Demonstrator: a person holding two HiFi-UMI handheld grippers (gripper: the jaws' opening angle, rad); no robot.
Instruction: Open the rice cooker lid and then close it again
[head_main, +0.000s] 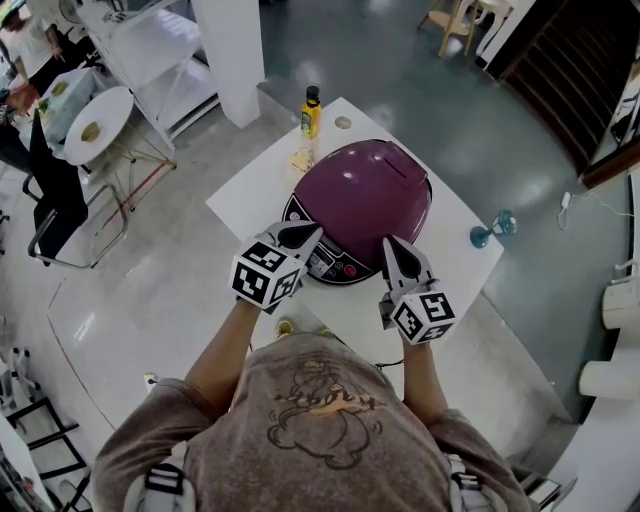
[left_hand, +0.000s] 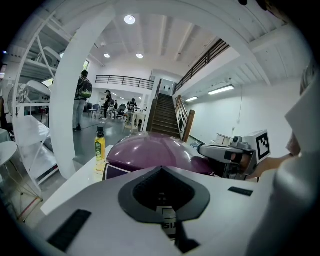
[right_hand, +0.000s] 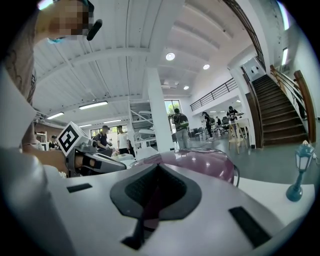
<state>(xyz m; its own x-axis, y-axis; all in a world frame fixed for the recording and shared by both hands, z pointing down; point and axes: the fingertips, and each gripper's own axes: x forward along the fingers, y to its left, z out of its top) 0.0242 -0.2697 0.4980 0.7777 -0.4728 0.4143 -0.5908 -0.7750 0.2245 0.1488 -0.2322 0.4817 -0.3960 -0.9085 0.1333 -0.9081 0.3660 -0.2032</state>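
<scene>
Jaws on both sides are pressed together with nothing between them: my left gripper (head_main: 300, 233) and my right gripper (head_main: 393, 246) are both clenched and empty. Their tips sit at the near edge of the cooker (head_main: 365, 195), the left over its panel (head_main: 335, 263) and the right just beside that. I cannot tell whether either tip touches it; from my head the gripper bodies cover the spot, and each gripper view shows only its own grey jaws filling the lower half.

The cooker stands in the middle of the white table (head_main: 455, 235) with its purple lid (head_main: 372, 180) down, so what is inside is hidden. Behind it, a bottle (head_main: 311, 112) holds yellow liquid. A pale scrap (head_main: 302, 160) lies just beside the cooker and a small disc (head_main: 343, 122) lies near the bottle; both are too small to identify.

A blue ornament (right_hand: 299, 170) stands upright on the table's right side, clear only in the right gripper view. The gripper views alone show the stairs (left_hand: 162, 117) and the people (left_hand: 81, 97) beyond.
</scene>
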